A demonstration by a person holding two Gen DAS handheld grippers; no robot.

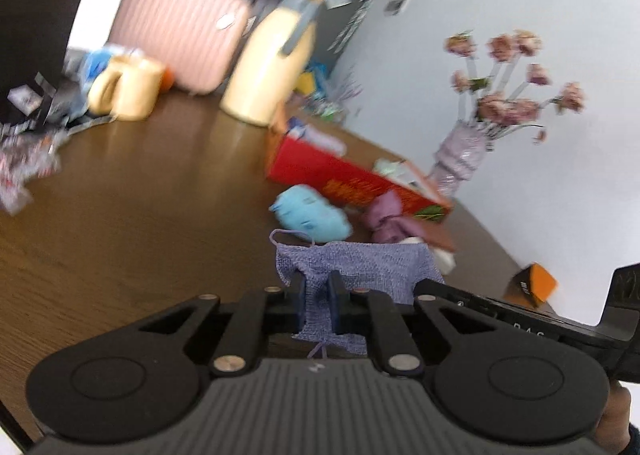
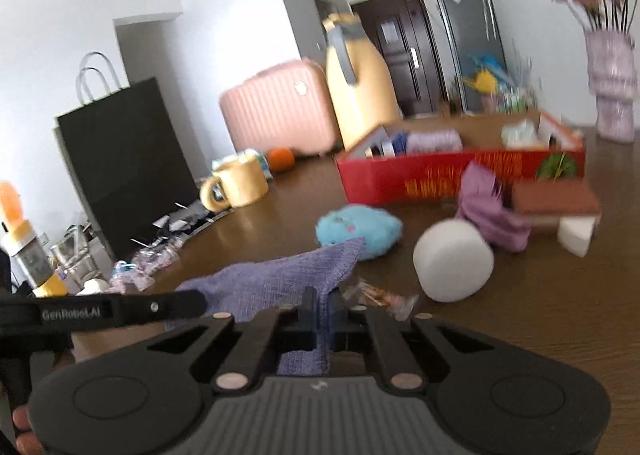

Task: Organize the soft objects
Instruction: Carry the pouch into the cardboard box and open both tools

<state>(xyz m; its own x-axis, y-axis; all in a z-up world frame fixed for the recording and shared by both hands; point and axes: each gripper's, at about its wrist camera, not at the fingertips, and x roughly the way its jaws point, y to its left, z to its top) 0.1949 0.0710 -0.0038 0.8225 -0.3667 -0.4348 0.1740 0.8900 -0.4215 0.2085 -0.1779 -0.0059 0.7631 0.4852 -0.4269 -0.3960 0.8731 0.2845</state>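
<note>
A purple knitted cloth (image 1: 360, 267) is stretched between both grippers above the brown table (image 1: 140, 215). My left gripper (image 1: 317, 287) is shut on one edge of it. My right gripper (image 2: 321, 303) is shut on the other end of the same cloth (image 2: 280, 275). Beyond the cloth lie a fluffy blue soft toy (image 2: 358, 229), a pink-purple folded fabric (image 2: 490, 211), a white foam cylinder (image 2: 454, 261) and a white sponge block (image 2: 576, 233). The red box (image 2: 440, 171) behind them holds several items. In the left wrist view the blue toy (image 1: 312, 215) and the pink fabric (image 1: 386, 215) sit just past the cloth.
A yellow jug (image 2: 358, 91), a pink suitcase (image 2: 280, 111), a yellow mug (image 2: 238, 183), an orange (image 2: 281, 159) and a black paper bag (image 2: 120, 159) stand at the back and left. A vase of pink flowers (image 1: 460, 159) stands right. A wrapped sweet (image 2: 384, 297) lies near my right gripper.
</note>
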